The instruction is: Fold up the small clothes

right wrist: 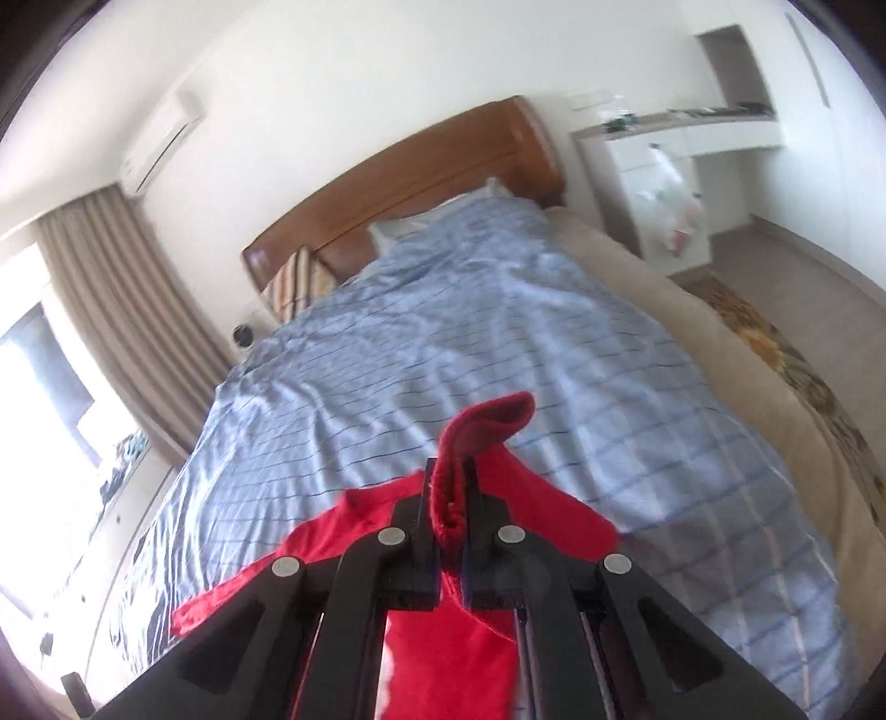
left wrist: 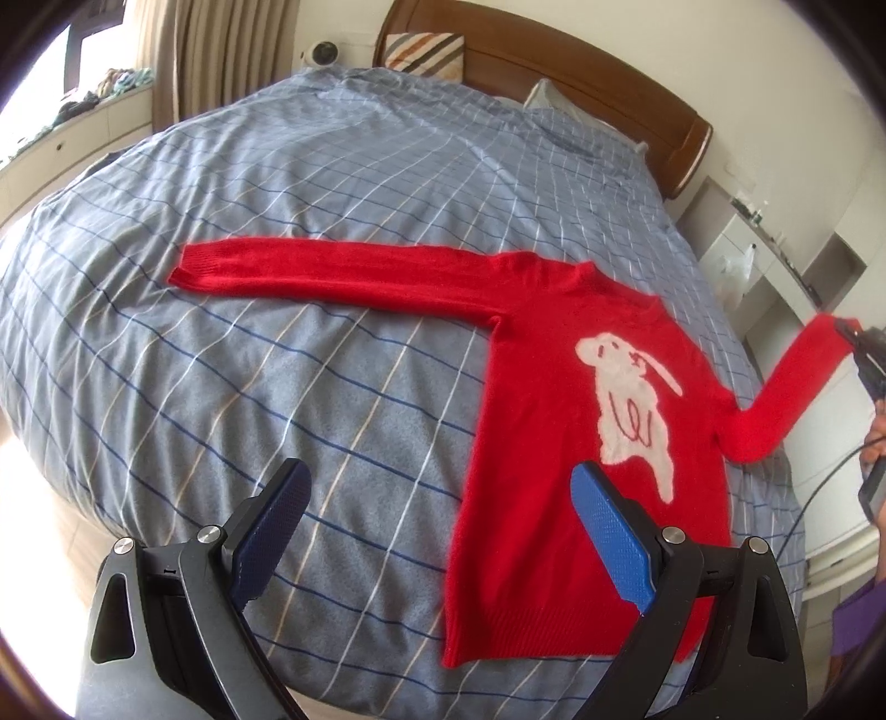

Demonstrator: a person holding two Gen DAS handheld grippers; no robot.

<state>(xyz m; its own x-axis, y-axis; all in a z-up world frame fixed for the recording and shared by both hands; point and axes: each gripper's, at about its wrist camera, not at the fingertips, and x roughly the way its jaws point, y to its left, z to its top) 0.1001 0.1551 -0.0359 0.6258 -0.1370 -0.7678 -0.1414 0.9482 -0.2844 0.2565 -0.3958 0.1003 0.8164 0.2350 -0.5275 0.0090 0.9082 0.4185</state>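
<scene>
1. Right claw (right wrist: 449, 487) is pinched tight on the cuff of one sleeve (right wrist: 487, 421) of the red sweater (left wrist: 565, 421). The cuff sticks up out of the two black fingers and curls over at the top.
2. That sleeve is lifted up off the bed (left wrist: 277, 194). It stretches from the sweater's shoulder up to the right claw (left wrist: 847, 332), out past the side of the bed.
3. Left claw (left wrist: 437, 531) is wide open. It holds nothing. Its blue pads (left wrist: 609, 543) sit far apart, low in the left camera's view, near the bottom edge of the sweater. I cannot tell if it touches the bed.
4. The red sweater lies flat on the blue checked blanket (left wrist: 343, 166) on the bed, with its front up. A white bunny (left wrist: 631, 399) is on the front.
5. The other sleeve (left wrist: 343, 271) lies flat and straight on the blanket, reaching away from the sweater's body.
6. At the far end of the bed from the sweater is a brown wooden headboard (left wrist: 581, 72). A striped pillow (left wrist: 426, 52) leans on it.
7. Brown curtains (right wrist: 127, 310) hang near the headboard.
</scene>
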